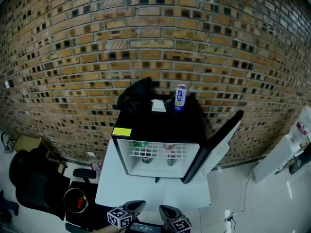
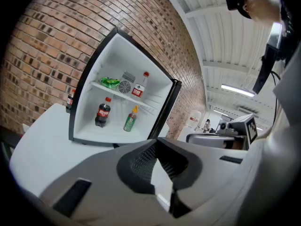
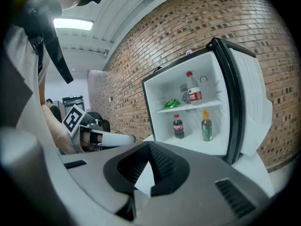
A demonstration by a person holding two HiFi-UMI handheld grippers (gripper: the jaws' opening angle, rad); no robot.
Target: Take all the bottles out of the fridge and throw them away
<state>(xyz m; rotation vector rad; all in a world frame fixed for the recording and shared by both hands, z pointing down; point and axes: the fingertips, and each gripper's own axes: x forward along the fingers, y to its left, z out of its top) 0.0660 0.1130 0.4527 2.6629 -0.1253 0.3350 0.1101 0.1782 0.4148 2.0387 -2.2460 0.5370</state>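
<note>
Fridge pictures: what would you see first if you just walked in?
The little fridge on the white table stands with its door swung wide open, against a big brick wall. Inside, a cola bottle and a green-labelled bottle stand on its floor, and a red-capped bottle stands on the shelf above, near a green packet.

Head view — high up, faces forward and steeply down on fridge (image 1: 160, 152), white table (image 1: 112, 183), brick wall (image 1: 146, 33); stands well back, left gripper (image 1: 136, 207) and right gripper (image 1: 167, 211) at bottom edge

Left gripper view — low over table, tilted, looks along own jaws into open fridge, ceiling in upper part

Right gripper view: likewise low, faces same interior, door (image 3: 249, 93) at right

Gripper views share fridge shelves; each catches other gripper's marker cube (image 2: 250, 126)
</note>
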